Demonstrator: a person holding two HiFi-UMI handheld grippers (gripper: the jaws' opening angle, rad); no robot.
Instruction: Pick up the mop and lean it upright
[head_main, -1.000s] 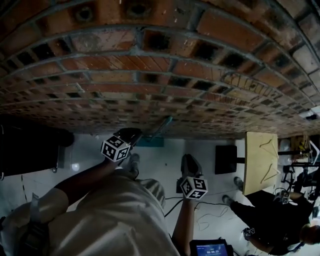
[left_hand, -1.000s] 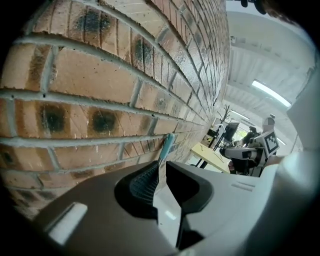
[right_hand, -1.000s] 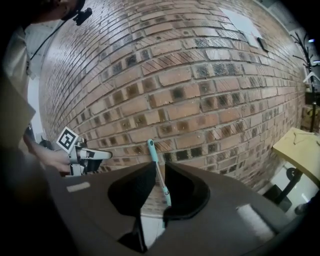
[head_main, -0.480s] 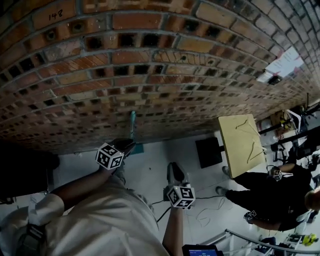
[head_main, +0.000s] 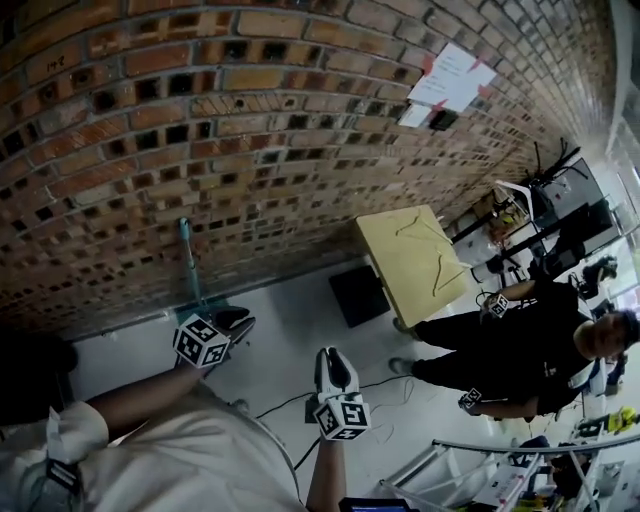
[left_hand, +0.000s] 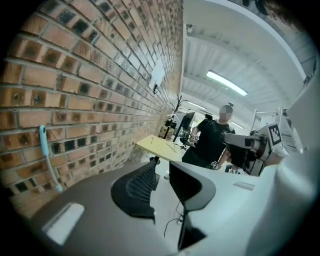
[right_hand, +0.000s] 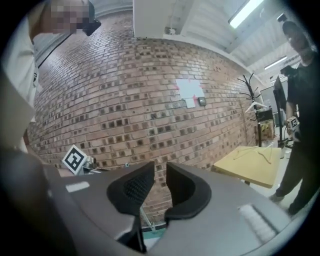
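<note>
Head of the mop (head_main: 189, 262) mostly behind the left tool (head_main: 237, 323).

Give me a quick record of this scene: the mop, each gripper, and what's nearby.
mop: upright, leaning on the brick wall, free of both grippers
left gripper: jaws apart, just been opening, nothing between them
right gripper: jaws slightly apart, nothing between them
nearby: yellow table, person in black

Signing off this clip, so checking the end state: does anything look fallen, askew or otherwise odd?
Nothing stands out. The teal-handled mop stands upright with its handle leaning against the red brick wall, head down at the wall's foot. Nothing looks spilled or damaged.
</note>
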